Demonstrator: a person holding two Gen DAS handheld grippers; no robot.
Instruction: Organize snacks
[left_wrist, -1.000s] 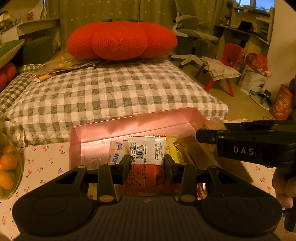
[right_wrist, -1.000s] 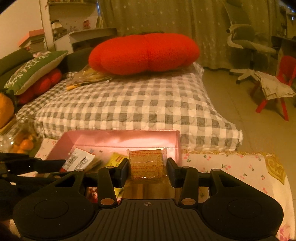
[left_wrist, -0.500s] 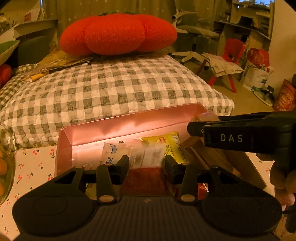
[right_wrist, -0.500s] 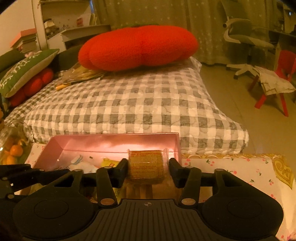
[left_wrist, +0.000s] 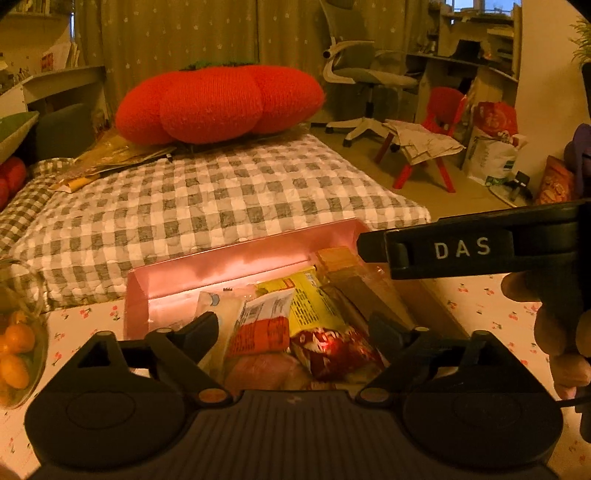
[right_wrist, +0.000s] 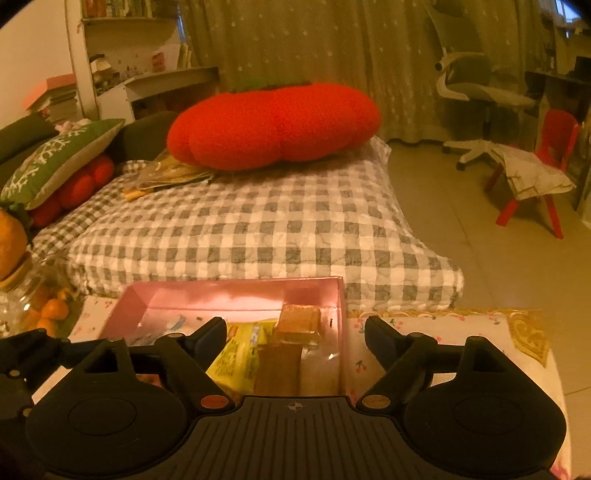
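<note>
The red-and-white snack packet (left_wrist: 264, 325) and the tan cracker pack (right_wrist: 299, 321) I held a moment ago now lie in the shiny pink cardboard box (left_wrist: 236, 266) at the surface's far edge, both released as my left hand-held gripper (left_wrist: 291, 328) and right hand-held gripper (right_wrist: 295, 332) are opening, so two more snacks are stowed.

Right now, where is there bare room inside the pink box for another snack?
The pink box is bare along its far-left floor, beside the white packet. Its right half is crowded: yellow packet, brown biscuit packs, red packet.

Black grippers, ribbed housing, white "DAS" lettering.
</note>
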